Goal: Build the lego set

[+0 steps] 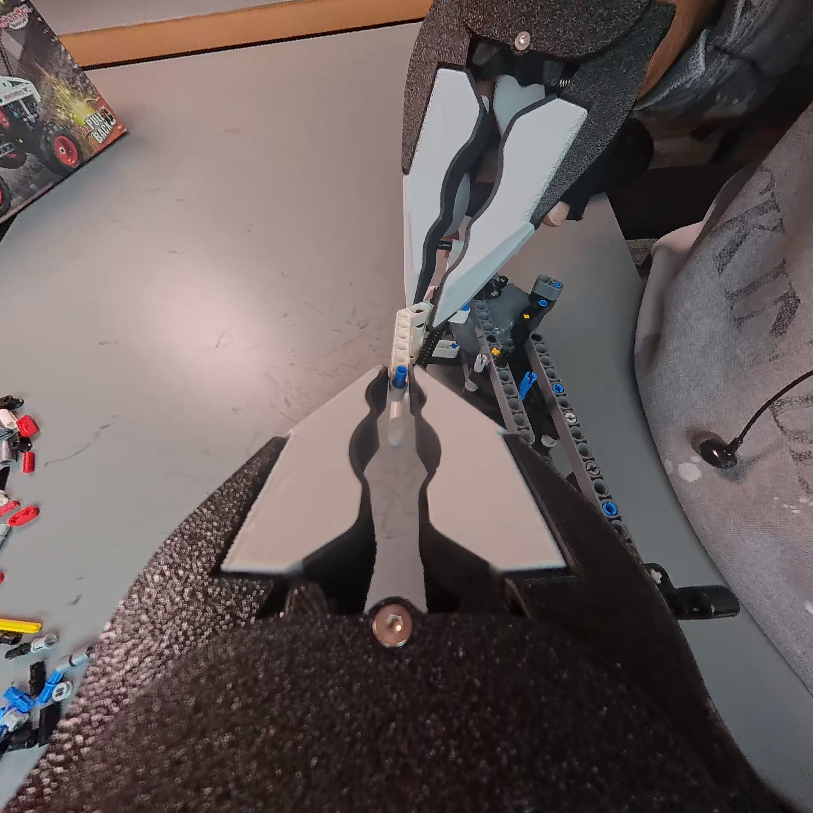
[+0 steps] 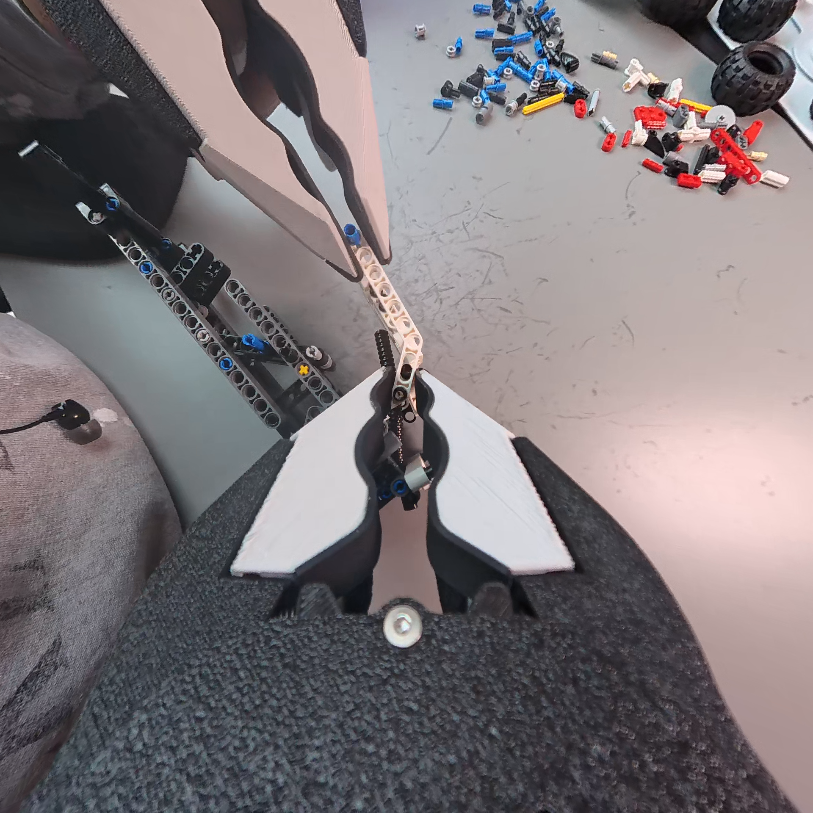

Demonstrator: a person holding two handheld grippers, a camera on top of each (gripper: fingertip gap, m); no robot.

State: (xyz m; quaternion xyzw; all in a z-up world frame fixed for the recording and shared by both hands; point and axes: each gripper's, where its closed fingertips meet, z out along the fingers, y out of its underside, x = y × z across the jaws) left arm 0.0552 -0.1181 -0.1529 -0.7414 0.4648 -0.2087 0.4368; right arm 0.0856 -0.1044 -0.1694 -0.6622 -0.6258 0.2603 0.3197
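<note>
A white bent beam [image 2: 387,303] rises from the grey-and-black chassis [image 2: 228,321], which lies on the grey table. My right gripper [image 2: 402,374] is shut on the beam's lower end, with chassis parts showing between its fingers. My left gripper [image 1: 398,374] is shut on a blue pin [image 1: 399,379] at the beam's [image 1: 405,336] other end. A pale peg [image 1: 394,418] runs back between its fingers. In the left wrist view the right gripper [image 1: 433,316] comes down from above onto the beam and chassis [image 1: 550,396]. In the right wrist view the left gripper [image 2: 369,259] holds the blue pin [image 2: 350,231].
Loose blue, black, red and white pieces [image 2: 572,97] and black tyres [image 2: 752,79] lie at the far right. More pieces [image 1: 22,440] and the set's box [image 1: 44,110] are on the left. A person's grey clothing [image 1: 726,352] with a black cable borders the table. There is about 5 centimeters between the tips of the two grippers.
</note>
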